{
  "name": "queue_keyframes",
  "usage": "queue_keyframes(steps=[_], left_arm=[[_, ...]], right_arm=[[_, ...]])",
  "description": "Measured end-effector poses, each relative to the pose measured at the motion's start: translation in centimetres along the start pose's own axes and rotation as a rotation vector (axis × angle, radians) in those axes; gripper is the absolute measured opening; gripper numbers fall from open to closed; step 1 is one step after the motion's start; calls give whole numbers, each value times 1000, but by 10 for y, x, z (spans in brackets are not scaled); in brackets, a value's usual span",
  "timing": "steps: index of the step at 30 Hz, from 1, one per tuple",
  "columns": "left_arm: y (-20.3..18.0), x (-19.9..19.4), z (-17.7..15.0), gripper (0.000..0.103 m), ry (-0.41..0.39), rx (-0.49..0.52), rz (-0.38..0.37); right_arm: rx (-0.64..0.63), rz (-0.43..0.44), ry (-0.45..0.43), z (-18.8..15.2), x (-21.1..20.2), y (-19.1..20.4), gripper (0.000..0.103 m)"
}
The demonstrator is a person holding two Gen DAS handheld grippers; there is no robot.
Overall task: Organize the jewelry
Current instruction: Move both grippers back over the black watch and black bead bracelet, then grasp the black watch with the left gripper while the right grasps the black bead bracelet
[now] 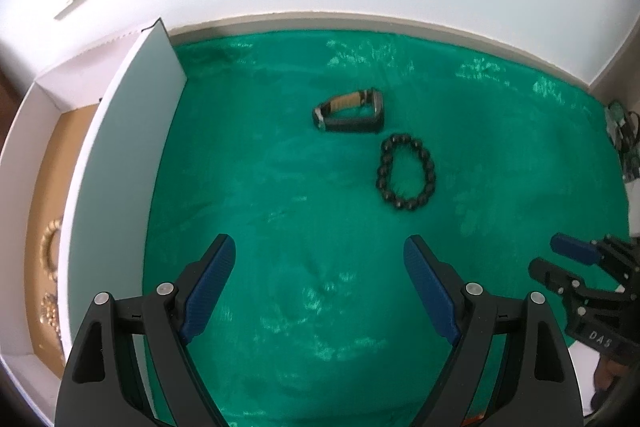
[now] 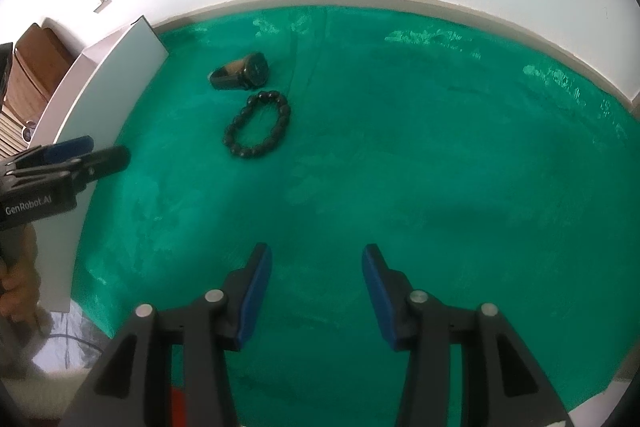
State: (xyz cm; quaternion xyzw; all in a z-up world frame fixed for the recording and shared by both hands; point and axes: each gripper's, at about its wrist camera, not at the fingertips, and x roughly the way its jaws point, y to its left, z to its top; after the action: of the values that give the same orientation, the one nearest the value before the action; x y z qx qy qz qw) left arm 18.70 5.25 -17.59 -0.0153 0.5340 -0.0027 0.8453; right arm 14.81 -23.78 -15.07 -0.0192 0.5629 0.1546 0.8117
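We hold our left gripper [image 1: 320, 259] and right gripper [image 2: 317, 267] spread wide and empty above a green cloth [image 1: 280, 227] on the tabletop. Ahead of both — well beyond the fingertips — a dark bead bracelet [image 1: 406, 179] lies flat, a watch [image 1: 349, 111] just behind it. A white box [image 1: 120, 147] stands left.

A dark wristwatch with a black strap and tan inner band [image 1: 349, 111] lies on its side on the green velvety cloth [image 1: 280, 187], well right of the white open box [image 1: 120, 147]. Just beside the watch, nearer the camera, a closed loop of round black beads [image 1: 406, 173] lies flat; gold jewelry pieces [image 1: 50, 255] rest inside the box.
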Motion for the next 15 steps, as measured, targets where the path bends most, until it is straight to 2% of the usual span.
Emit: queue_keyframes(steps=[2,7,10,15], left_arm=[[-2,2,7,87,4,-7,-23],[-17,9,42,87,-16,-3,-146],[-28,21,66,87,-42,40,-164],[-48,67,95,76,12,92,-154]], right_arm=[[2,1,-3,2,1,0,48],[-5,8,23,-5,8,1,48],[7,11,36,-10,11,-1,48],[35,8,47,-20,11,-9,48]])
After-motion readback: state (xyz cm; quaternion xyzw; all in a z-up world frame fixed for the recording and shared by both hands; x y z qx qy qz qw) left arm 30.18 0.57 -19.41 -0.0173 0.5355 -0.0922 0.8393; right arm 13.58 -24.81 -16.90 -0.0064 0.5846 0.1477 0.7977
